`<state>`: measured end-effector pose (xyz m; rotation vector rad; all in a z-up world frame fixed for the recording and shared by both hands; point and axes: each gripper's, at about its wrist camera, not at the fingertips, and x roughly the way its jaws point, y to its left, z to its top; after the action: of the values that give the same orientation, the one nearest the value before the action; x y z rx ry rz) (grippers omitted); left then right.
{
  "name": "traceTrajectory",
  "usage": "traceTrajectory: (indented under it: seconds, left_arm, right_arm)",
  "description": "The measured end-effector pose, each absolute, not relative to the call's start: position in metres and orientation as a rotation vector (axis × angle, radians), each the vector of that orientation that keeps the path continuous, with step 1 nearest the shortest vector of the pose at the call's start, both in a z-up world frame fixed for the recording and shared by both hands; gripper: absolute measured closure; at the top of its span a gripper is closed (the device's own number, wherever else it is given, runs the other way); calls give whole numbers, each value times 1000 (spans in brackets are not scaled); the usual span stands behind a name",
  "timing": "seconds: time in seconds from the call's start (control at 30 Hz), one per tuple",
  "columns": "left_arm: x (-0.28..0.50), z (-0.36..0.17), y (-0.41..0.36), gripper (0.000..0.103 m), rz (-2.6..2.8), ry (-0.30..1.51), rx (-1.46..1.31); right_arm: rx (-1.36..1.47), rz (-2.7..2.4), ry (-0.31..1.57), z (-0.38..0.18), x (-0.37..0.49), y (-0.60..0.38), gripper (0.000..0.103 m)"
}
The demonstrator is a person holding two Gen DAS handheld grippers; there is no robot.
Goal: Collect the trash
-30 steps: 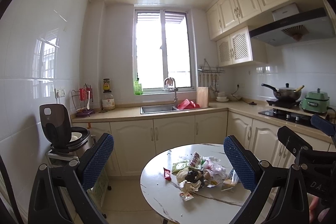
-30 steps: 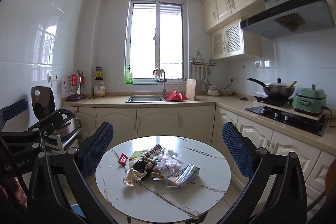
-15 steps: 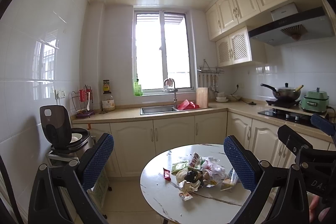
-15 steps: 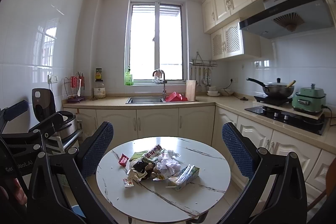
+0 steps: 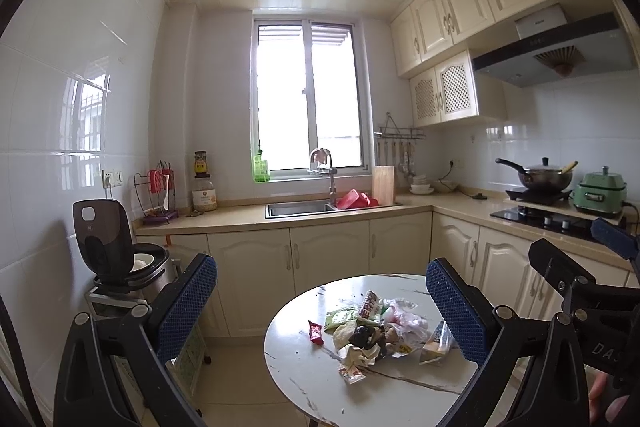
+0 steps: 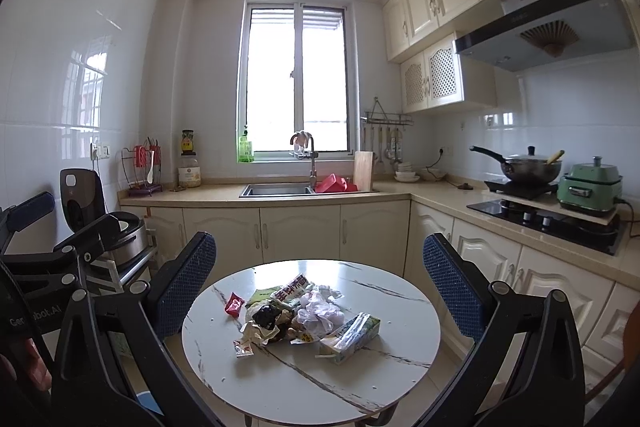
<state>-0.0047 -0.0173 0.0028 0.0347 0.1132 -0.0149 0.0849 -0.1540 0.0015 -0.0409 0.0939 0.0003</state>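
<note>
A heap of trash (image 6: 296, 315) lies on a round white marble table (image 6: 312, 387): wrappers, crumpled white plastic, a red packet (image 6: 234, 305) and a green-white carton (image 6: 350, 337). The heap also shows in the left wrist view (image 5: 376, 331) on the table (image 5: 320, 383). My right gripper (image 6: 320, 283) is open and empty, held back from and above the table. My left gripper (image 5: 320, 299) is open and empty, to the left of the table and short of it.
Cream cabinets and a counter with a sink (image 6: 276, 190) run along the back wall. A hob with a wok (image 6: 528, 167) and a green cooker (image 6: 590, 189) stand on the right. An open rice cooker (image 5: 120, 259) stands on a rack at the left.
Both grippers have drifted very slightly; the table sits a little lower and nearer in the views. Nothing was taken hold of.
</note>
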Motion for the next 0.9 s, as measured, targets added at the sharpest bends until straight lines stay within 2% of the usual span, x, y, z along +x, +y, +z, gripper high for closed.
traceTrajectory:
  seconds: [0.6,0.9]
  left_arm:
    - [47,-3,-21,1,-20,161,39]
    - [134,-34,3,1,18,314,2]
  right_arm:
    - [-40,-39,90,-8,118,-170,0]
    - [0,-93,248,-59,177,-203,0]
